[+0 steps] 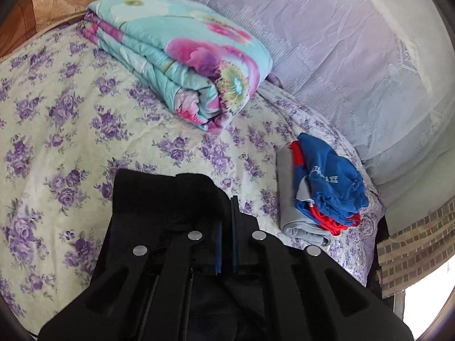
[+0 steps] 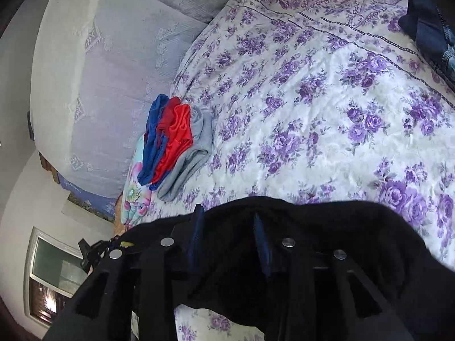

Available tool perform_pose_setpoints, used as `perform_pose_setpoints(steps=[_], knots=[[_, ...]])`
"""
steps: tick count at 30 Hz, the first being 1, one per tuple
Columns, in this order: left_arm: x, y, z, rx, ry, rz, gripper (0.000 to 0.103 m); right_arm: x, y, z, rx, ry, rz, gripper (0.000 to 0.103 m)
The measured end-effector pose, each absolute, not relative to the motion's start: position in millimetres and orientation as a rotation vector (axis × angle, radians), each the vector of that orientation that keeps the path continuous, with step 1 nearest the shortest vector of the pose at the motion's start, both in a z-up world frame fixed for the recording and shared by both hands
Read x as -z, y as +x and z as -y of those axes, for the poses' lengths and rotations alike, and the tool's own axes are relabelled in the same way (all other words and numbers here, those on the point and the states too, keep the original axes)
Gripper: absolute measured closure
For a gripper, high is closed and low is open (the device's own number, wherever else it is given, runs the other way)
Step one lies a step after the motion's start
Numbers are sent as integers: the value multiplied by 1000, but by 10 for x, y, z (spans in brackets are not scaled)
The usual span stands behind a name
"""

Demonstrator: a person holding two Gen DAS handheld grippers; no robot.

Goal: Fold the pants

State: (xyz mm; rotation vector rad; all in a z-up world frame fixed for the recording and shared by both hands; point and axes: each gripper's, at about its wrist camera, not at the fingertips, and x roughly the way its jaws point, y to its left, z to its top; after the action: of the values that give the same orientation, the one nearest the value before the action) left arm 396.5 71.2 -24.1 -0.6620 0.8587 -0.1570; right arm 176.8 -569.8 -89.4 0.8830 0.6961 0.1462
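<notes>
The black pants (image 1: 159, 196) lie bunched on the flowered bedsheet (image 1: 71, 113) in front of my left gripper (image 1: 227, 213). Its blue pads stand almost together, shut on a fold of the black cloth that drapes over the left finger. In the right wrist view the black pants (image 2: 341, 227) spread across both fingers of my right gripper (image 2: 227, 213). Its jaws stand apart, open, with cloth lying loosely between and over them. How the pants are folded is hidden by the grippers.
A folded stack of blue, red and grey clothes (image 1: 321, 187) (image 2: 173, 142) sits by the lace-covered bed end (image 1: 341, 42). A folded floral quilt (image 1: 182, 56) lies further back. Dark blue jeans (image 2: 426, 28) rest at the sheet's far right corner.
</notes>
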Motion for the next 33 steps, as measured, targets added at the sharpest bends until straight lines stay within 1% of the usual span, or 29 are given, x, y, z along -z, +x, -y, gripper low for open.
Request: perform_pose_setpoints(steps=[2,3,4,6,7,8,9,10,11,12,13,15,16,18,20,21,22,23,24,26,28,29,30,32,33], knots=[[335,4038,-707,153,-662,-869,99,896,1647,5615,-136,811,-696,67],[359,4059,-701,150,-660,-871,99,903,1587,5605,-124,793,-694,72],[378,4084,-699,150,-660,-875,99,913,1513,5595,-118,784,-688,85],[408,4119,-694,147,-660,-880,99,890,1357,5525,-140,760,-677,97],[406,4134,-679,147,-655,-881,99,844,1271,5473,-145,735,-663,99],[409,4139,-670,147,-645,-880,99,795,1201,5420,-143,703,-651,99],[408,4151,-656,146,-639,-879,99,761,1162,5377,-142,676,-650,99],[416,4160,-649,146,-637,-878,99,731,1135,5357,-141,661,-662,96],[423,4158,-649,146,-642,-877,99,707,1134,5357,-114,644,-678,95],[431,4152,-655,148,-651,-876,99,674,1127,5391,-82,645,-670,88],[432,4142,-665,151,-659,-874,99,656,1139,5456,-68,657,-658,66],[408,4102,-683,160,-662,-868,99,578,1136,5596,-11,667,-618,47],[394,4092,-686,163,-660,-866,99,544,1154,5656,24,651,-611,44],[365,4072,-697,168,-653,-866,99,554,1238,5723,36,621,-628,44],[360,4069,-705,168,-653,-868,99,683,1350,5738,24,624,-685,45],[361,4072,-706,167,-654,-870,99,776,1412,5715,6,624,-719,50],[365,4072,-707,165,-655,-871,99,850,1458,5684,-8,618,-739,77],[367,4071,-708,163,-655,-872,99,906,1484,5650,-14,599,-757,89],[367,4069,-706,161,-655,-873,99,913,1456,5588,-15,582,-749,96],[364,4067,-704,161,-652,-873,99,758,1269,5418,-63,525,-695,96],[347,4065,-701,163,-645,-871,99,515,959,5079,-228,406,-664,96],[336,4058,-701,165,-641,-870,99,452,808,4863,-343,325,-703,96],[332,4056,-700,167,-639,-868,99,478,646,4607,-487,238,-800,93],[337,4051,-702,168,-636,-866,99,595,356,4353,-521,127,-883,79],[338,4051,-702,168,-638,-866,99,640,267,4383,-480,156,-894,67]])
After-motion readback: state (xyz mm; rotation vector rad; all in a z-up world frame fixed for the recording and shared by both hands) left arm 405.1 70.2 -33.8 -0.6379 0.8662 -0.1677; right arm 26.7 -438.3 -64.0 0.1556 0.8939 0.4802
